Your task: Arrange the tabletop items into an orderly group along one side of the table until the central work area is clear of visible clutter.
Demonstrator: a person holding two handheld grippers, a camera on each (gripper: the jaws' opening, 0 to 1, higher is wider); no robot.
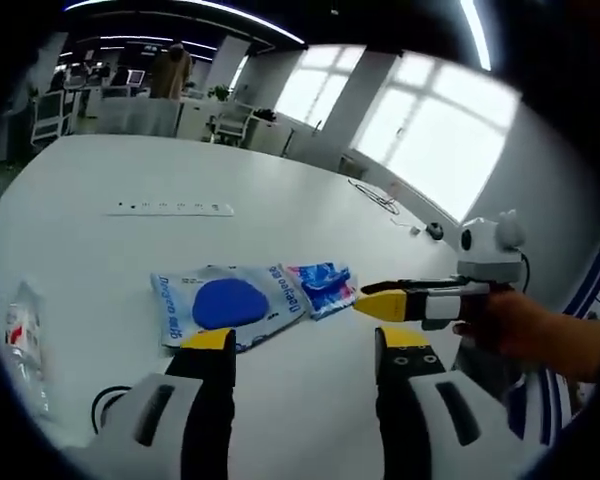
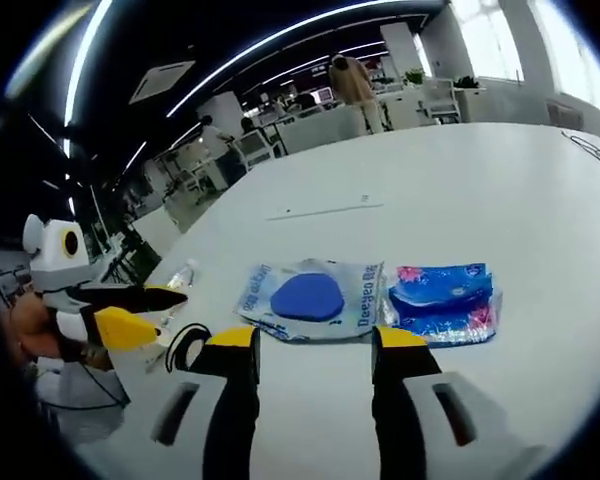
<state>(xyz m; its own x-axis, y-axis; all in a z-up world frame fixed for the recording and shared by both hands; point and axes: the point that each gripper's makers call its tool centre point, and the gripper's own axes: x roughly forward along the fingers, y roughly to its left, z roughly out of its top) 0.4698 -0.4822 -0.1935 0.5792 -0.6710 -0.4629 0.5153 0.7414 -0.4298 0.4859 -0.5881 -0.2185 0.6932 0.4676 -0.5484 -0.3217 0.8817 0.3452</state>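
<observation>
A clear bag with a blue round pad (image 1: 225, 305) lies flat on the white table (image 1: 280, 190), and a blue patterned packet (image 1: 322, 285) touches its right side. My left gripper (image 1: 305, 345) hovers open just short of the bag, nothing between its jaws. My right gripper (image 1: 365, 303) reaches in from the right, its tip near the packet. In the right gripper view the same bag (image 2: 310, 298) and packet (image 2: 442, 298) lie ahead of my open right gripper (image 2: 317, 345). The left gripper (image 2: 170, 312) shows at the left edge there.
A clear plastic bottle (image 1: 20, 340) lies at the left and a black cable loop (image 1: 105, 405) sits near the table's front edge. A white power strip (image 1: 170, 208) lies farther back. Thin wires (image 1: 375, 195) lie at the far right. Office desks and chairs stand beyond.
</observation>
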